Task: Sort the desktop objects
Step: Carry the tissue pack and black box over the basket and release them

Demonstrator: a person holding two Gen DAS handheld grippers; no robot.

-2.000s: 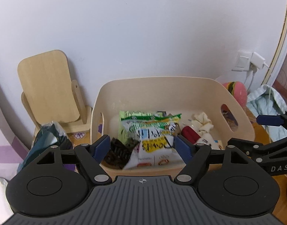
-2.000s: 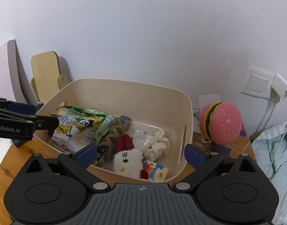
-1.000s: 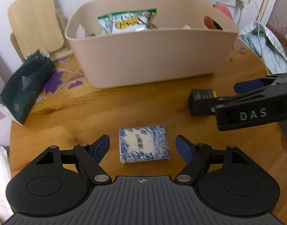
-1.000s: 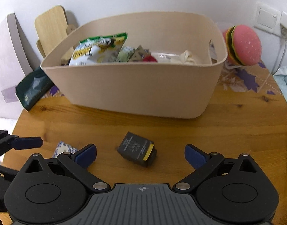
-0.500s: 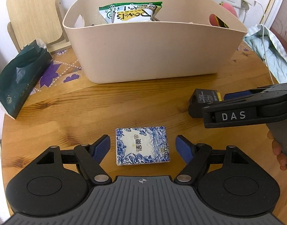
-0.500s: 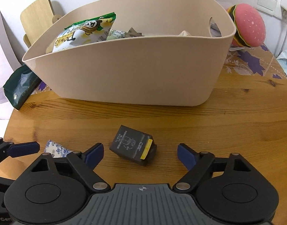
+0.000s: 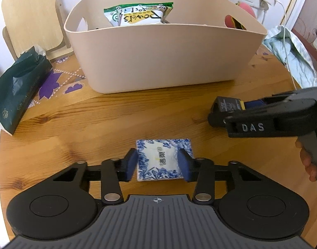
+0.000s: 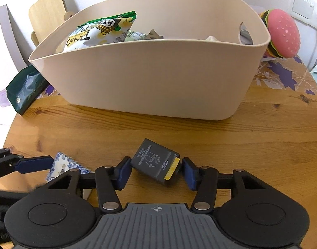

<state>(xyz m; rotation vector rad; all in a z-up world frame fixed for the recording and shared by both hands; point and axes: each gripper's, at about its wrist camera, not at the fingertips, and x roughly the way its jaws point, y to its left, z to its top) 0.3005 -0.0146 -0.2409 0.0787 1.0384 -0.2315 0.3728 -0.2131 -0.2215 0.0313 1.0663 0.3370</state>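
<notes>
Left wrist: jaws pinching tissue pack before bin; right jaws pinching black box, both for binning.

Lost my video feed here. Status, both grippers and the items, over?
Left hand-held gripper shut on blue-white packet. Right hand-held gripper shut on black box. Both items on the table, beige bin just ahead. Path unobstructed.
</notes>
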